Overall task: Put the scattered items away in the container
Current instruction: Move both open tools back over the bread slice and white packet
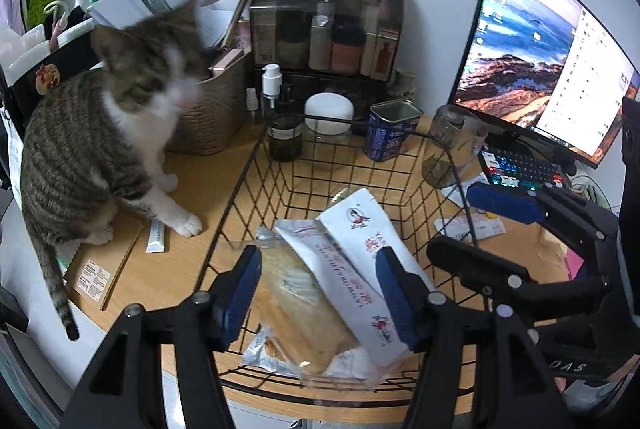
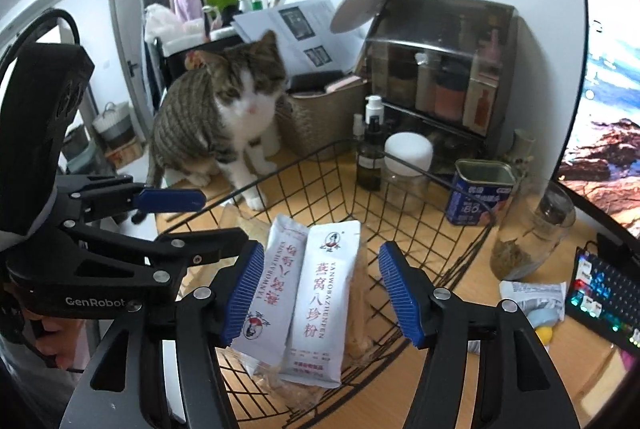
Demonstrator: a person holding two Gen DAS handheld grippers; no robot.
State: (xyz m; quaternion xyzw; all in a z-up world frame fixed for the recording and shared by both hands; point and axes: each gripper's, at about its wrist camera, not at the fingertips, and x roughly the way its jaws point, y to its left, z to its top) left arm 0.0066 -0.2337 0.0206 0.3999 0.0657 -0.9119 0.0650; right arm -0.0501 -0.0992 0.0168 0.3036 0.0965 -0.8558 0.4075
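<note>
Both claws, left claw (image 1: 318, 289) and right claw (image 2: 320, 293), hang apart over the wire basket (image 2: 460, 253) on the counter (image 1: 192, 189); white sachets (image 2: 320, 301) lie inside it, gripped by neither, cat (image 1: 100, 133) watching.

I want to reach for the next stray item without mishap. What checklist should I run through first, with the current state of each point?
1. Left gripper open, pads off the packets: ok.
2. Right gripper open, nothing pinched: ok.
3. White sachets and bread packet lying inside the wire basket: ok.
4. Cat clear of the work area: not ok, it sits on the desk right beside the basket.
5. Items left outside: not ok, a white tube lies by the cat's paw and a packet by the keyboard.
6. Glass jar close to the basket, tip risk: cannot tell.
</note>
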